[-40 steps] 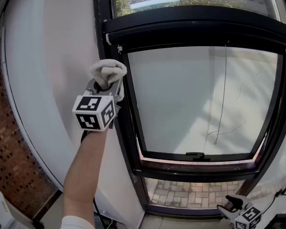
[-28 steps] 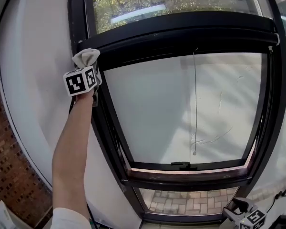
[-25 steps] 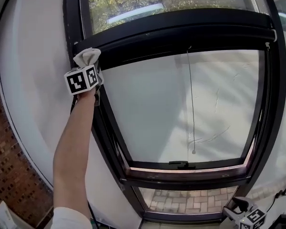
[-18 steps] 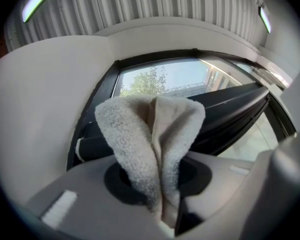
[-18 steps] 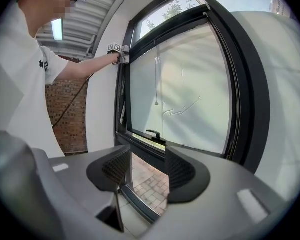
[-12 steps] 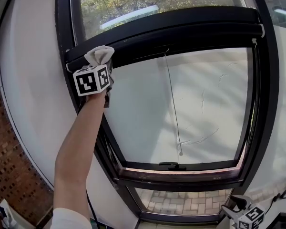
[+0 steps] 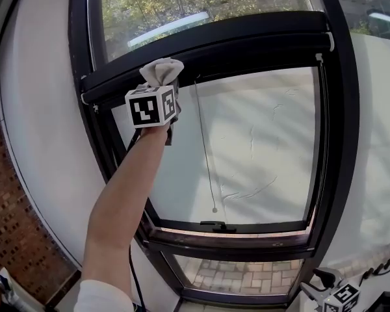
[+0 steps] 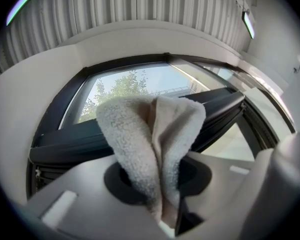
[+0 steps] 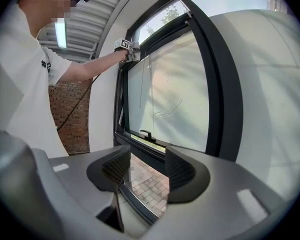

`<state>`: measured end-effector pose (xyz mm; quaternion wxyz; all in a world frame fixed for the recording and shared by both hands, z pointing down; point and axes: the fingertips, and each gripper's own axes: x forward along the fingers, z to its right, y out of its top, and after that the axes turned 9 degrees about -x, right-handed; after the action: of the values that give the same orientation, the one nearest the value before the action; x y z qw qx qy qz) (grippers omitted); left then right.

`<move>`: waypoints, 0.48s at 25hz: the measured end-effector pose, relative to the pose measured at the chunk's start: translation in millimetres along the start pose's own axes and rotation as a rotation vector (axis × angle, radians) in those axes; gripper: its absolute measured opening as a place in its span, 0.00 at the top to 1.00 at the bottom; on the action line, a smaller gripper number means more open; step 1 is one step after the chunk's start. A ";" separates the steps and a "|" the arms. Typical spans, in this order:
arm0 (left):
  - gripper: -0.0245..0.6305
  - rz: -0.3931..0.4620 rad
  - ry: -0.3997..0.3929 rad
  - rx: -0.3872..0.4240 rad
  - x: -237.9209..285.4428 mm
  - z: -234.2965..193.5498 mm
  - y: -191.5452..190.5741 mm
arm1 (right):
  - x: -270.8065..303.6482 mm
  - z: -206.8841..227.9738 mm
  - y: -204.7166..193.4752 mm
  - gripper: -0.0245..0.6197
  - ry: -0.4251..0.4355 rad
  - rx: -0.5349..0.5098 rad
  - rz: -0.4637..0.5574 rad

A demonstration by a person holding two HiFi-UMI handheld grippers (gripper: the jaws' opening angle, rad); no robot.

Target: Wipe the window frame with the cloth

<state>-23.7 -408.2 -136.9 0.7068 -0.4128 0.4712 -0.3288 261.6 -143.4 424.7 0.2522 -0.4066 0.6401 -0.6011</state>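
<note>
Since the fingers (image 8: 121, 181) of the left gripper (image 8: 159, 184) pinch only the lower bunch of the cloth (image 8: 150, 134), with most of the fold standing free above them, the first risk I judge is the cloth dragging out of the pinch under a sideways stroke. In the head view the cloth sits upper left of centre, at the lower edge of the black upper bar of the window frame (image 7: 260, 41). No view confirms actual contact. Second risk: the free fold is floppy, so it could roll over and let the hard finger tips or the marker cube (image 7: 153, 106) scrape the bar instead of fabric. Third risk: a thin cord (image 7: 205, 148) hangs just right of the gripper, down across the pale pane (image 7: 266, 142), and a stroke toward the right of the frame would meet it and could snag or swing it. The arm (image 7: 127, 207) is stretched well upward, so pressure on the bar is likely uneven and patches may be missed. The right gripper (image 7: 315, 286) is at the lower right of the head view, fingers spread with nothing between them. It is idle and well apart from the work, so I note no hazard there.
</note>
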 end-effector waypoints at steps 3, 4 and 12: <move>0.77 0.007 -0.040 0.002 7.4 38.9 6.3 | -13.7 9.1 -5.8 0.62 -0.011 0.008 0.010; 0.77 0.010 -0.058 0.000 10.6 52.5 8.7 | -17.6 11.4 -7.6 0.62 -0.015 0.011 0.013; 0.77 0.027 -0.165 -0.025 24.0 149.6 22.2 | -51.8 26.3 -21.4 0.62 -0.064 0.045 0.032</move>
<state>126.3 -377.9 -134.0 0.7423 -0.4408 0.4211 -0.2782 315.7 -114.4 433.1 0.2912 -0.4097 0.6244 -0.5979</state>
